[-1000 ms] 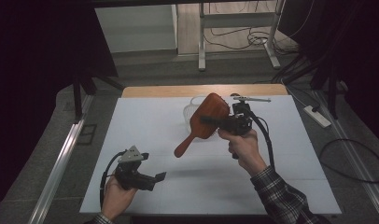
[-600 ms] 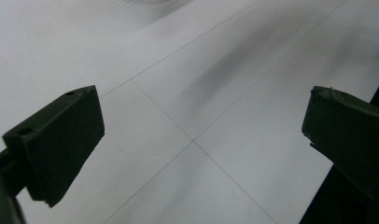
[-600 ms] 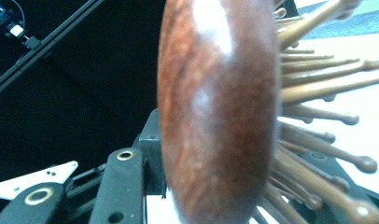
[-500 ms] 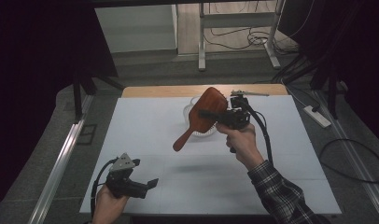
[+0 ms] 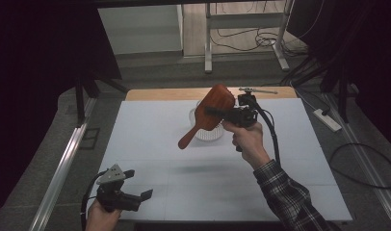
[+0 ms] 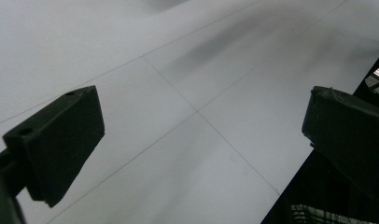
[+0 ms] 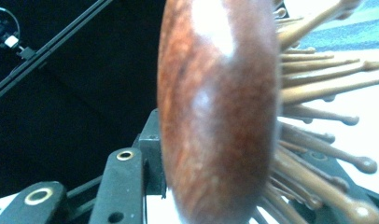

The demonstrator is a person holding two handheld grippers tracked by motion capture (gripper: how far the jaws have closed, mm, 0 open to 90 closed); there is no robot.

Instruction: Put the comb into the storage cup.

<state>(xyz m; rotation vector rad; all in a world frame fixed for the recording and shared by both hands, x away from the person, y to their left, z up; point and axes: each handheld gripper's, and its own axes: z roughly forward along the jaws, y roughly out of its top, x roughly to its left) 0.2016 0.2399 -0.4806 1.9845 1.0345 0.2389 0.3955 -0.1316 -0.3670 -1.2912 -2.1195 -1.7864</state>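
The right tool (image 5: 217, 113) is clamped on the head of a wooden hairbrush (image 5: 210, 115), one jaw against the smooth reddish back and the other set in among the wooden pins (image 7: 318, 84). The brush hangs in the air, head up and handle slanting down toward the person's side, just above and in front of a clear ribbed plastic cup (image 5: 205, 129) that stands on the tabletop (image 5: 150, 125).

The brush looks stiff and light, but its polished back is rounded and glossy, so it could slip or twist in a pinch across the head. The pins are thin and probably the part most easily bent. The handle or the neck would likely give a steadier hold. The cup looks light and easy to tip.

Well away from the cup, at the near left corner of the tabletop, the left tool (image 5: 136, 197) hangs low with its jaws wide apart and nothing between them.

The tabletop is covered in smooth white sheets with faint seams, and a bare wooden strip runs along the far edge beyond the cup. A metal rod lies there. Around it the room is dim, with black drapes, metal frame legs and cables on a grey floor.
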